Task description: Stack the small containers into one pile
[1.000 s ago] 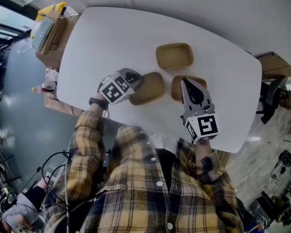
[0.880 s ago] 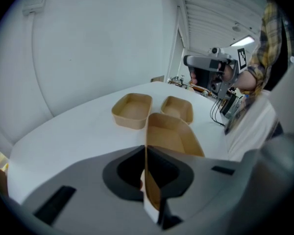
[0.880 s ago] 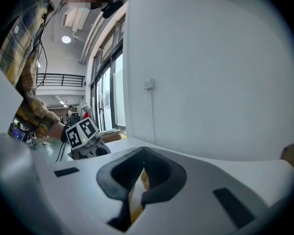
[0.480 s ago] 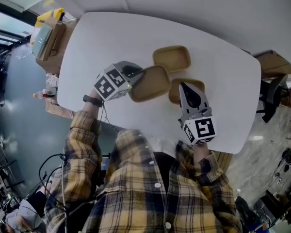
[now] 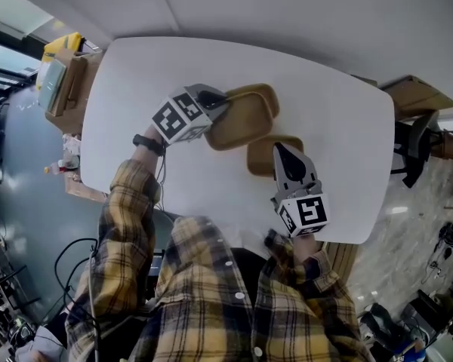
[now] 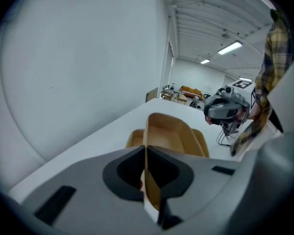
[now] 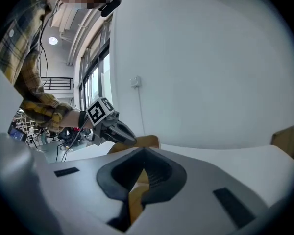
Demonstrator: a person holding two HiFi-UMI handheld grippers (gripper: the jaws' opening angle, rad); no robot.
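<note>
Now both clamped on rims
left gripper (image 5: 220, 100): top container (image 5: 243, 119) over far container (image 5: 267, 92); right gripper (image 5: 280, 149): third container (image 5: 260, 158), 5 o'clock

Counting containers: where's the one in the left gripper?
Head view, centre-left: the left gripper pinches the held container over the far container, just beyond the near container in the right gripper.

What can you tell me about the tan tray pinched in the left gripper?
The tan tray is a shallow, empty, rounded-rectangle container that looks like moulded paper fibre. The left gripper is shut on its near wall, one jaw inside, one outside. It hangs over a second container on the white table; whether they touch is unclear.
</note>
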